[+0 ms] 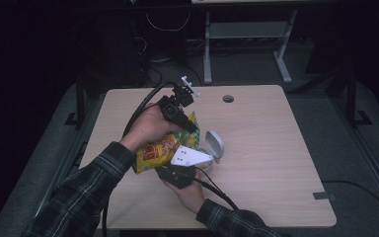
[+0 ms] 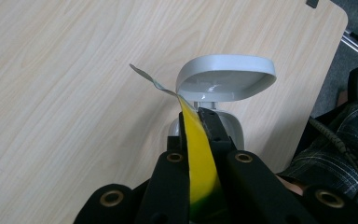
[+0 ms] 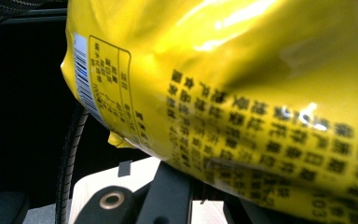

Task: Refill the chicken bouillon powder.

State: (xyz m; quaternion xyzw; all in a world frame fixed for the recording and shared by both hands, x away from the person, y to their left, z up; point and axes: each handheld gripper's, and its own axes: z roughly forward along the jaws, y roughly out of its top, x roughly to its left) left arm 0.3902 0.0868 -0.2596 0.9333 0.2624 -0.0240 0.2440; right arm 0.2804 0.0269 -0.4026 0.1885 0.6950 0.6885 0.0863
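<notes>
- While we look down from the high view, we see our left claw [image 1: 193, 129] held above the middle of the tabletop [image 1: 276, 143], its cable looping back over our left hand [image 1: 148, 129].
- We find the yellow snack bag [image 1: 160, 148] lifted off the tabletop between our two hands, its printed face tilted toward our left sleeve [image 1: 86, 190].
- Along the left gripper view, our left claw [image 2: 199, 122] is clenched almost flat on a thin edge of the snack bag [image 2: 200, 163]; the yellow film runs straight up between the two black jaws, and a small silvery corner of it curls out past their tips.
- Just beyond those tips stands a small grey container with its hinged lid [image 2: 226, 77] raised; in the high view it sits on the tabletop just to the right of the bag.
- Our right claw [image 1: 177, 173] comes in under the lower part of the bag, grey plate uppermost.
- Through the right gripper view, the bag's back [image 3: 242, 93], with barcode and dark print, lies right over the jaws.
- We cannot tell whether our right claw is clenched on the bag or merely under it, since the bag hides the tips.
</notes>
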